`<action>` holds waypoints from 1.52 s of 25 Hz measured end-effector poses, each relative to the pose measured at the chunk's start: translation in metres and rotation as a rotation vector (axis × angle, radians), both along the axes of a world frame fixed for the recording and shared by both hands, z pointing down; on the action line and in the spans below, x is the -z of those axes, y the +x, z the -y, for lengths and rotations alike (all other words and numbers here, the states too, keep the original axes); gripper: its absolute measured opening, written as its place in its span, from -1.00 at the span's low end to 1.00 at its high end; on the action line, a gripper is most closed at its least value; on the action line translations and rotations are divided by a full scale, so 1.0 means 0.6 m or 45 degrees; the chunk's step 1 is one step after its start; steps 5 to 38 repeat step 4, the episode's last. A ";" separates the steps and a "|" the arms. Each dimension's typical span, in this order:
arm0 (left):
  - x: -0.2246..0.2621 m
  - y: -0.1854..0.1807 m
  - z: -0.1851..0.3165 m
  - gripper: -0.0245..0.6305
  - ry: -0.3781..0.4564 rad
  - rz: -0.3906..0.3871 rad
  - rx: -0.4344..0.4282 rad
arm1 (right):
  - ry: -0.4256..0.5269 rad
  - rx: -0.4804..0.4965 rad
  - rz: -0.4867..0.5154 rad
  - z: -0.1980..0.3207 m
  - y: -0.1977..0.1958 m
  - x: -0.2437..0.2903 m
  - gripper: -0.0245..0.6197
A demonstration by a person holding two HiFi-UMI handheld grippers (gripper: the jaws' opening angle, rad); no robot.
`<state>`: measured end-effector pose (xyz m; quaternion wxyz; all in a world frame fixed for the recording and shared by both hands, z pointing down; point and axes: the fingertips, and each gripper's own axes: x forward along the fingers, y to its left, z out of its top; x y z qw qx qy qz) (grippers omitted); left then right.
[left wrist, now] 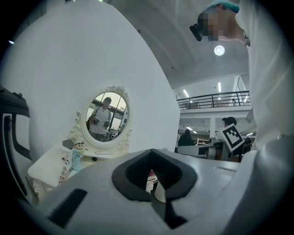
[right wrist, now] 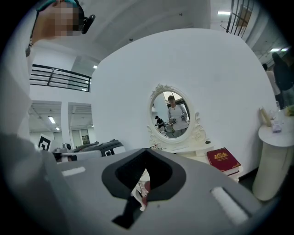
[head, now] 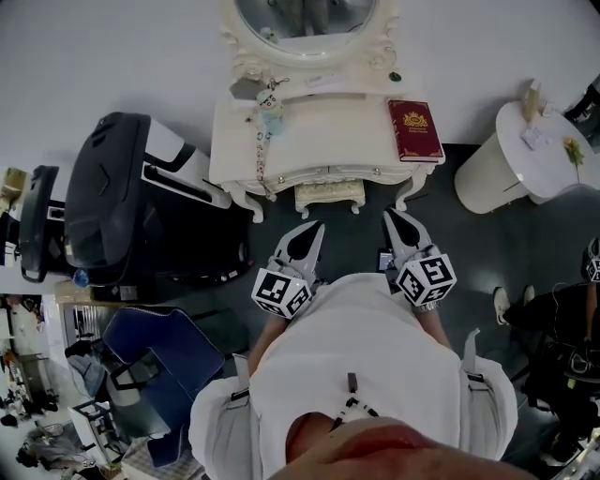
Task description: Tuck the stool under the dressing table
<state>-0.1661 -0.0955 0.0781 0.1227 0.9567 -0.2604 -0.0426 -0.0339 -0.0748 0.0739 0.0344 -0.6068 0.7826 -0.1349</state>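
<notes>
Dark floor (head: 354, 239) lies open before the dressing table (head: 319, 141). A black machine (head: 112, 197) crowds its left side; right of it, a round stand (head: 497, 173) stands apart.

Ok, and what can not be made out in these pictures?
- Head view: only the front of the stool shows; the dressing table top hides the rest.
- Head view: the upper edge cuts off the oval mirror.
- All views: print on the red book is too small to read.
- Head view: the figurine is too small for details.
</notes>
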 end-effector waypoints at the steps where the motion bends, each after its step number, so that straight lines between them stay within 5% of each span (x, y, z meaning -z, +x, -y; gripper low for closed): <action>1: 0.001 0.003 0.002 -0.90 -0.004 0.001 0.006 | -0.003 -0.003 0.008 -0.002 0.006 -0.002 -0.90; 38: 0.001 0.018 0.005 -0.90 -0.018 0.001 0.026 | -0.023 -0.011 0.016 -0.010 0.030 -0.012 -0.90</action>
